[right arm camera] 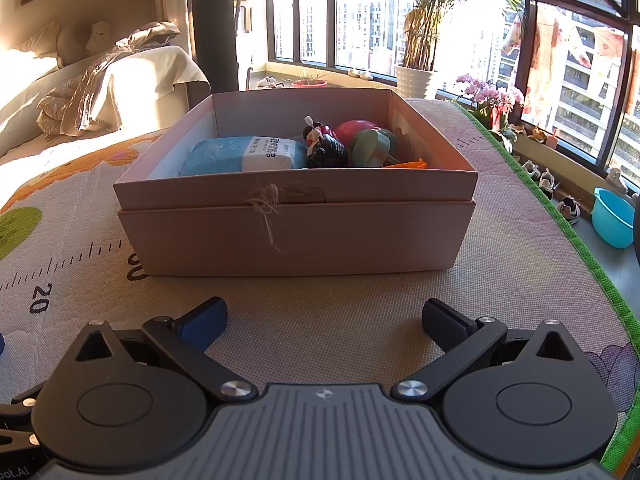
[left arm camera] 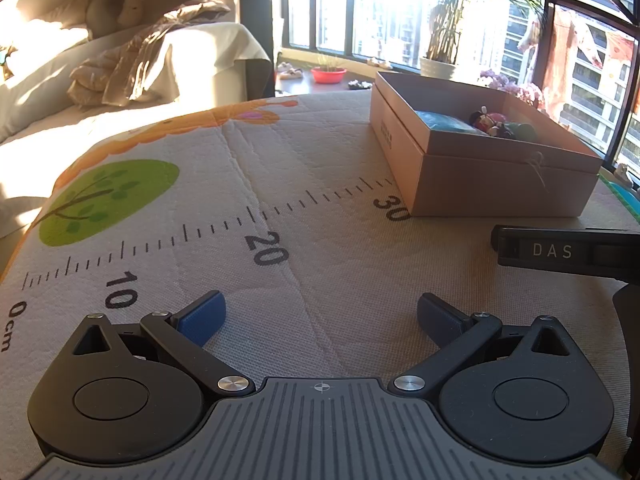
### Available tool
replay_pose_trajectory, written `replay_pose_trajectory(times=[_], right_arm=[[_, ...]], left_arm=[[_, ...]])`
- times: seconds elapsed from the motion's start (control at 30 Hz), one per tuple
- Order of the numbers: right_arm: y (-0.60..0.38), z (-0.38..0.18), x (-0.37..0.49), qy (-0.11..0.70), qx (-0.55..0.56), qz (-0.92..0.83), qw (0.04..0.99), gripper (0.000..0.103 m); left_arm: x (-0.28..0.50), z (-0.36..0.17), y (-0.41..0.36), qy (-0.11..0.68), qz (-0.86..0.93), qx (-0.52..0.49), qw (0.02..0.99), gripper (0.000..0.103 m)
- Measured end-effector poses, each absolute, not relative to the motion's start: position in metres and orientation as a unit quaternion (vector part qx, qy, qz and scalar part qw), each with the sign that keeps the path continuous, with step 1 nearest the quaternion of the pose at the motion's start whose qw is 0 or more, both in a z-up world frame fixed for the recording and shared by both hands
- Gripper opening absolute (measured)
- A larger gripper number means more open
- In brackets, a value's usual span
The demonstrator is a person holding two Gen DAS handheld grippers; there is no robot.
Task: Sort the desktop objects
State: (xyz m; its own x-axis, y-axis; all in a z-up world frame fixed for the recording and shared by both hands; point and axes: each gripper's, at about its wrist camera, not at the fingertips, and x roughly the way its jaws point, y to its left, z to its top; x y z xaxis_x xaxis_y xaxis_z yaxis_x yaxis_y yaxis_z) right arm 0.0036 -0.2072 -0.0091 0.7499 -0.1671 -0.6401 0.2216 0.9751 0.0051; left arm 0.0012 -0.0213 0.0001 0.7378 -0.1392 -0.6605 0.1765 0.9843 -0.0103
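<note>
Right wrist view: both grippers, right [right arm camera: 324,320] and left [left arm camera: 320,316], wide open and empty; a low approach risks shoving the box [right arm camera: 296,236].

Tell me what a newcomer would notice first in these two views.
The open cardboard box sits mid-mat, straight ahead of the right tool, holding a blue pack, a dark figurine and plastic toys. The mat carries a printed ruler and a green tree. The left tool is open over bare mat.
</note>
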Motion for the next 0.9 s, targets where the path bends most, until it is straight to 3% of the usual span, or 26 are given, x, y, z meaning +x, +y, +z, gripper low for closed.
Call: replay_pose_trajectory(times=[0.9], right_arm=[[-0.2074, -0.0090, 0.0037, 0.338, 0.040, -0.104, 0.934, 0.103]], left_arm=[[0.0009, 0.0006, -0.0212, 0.351, -0.086, 0.022, 0.932, 0.103]])
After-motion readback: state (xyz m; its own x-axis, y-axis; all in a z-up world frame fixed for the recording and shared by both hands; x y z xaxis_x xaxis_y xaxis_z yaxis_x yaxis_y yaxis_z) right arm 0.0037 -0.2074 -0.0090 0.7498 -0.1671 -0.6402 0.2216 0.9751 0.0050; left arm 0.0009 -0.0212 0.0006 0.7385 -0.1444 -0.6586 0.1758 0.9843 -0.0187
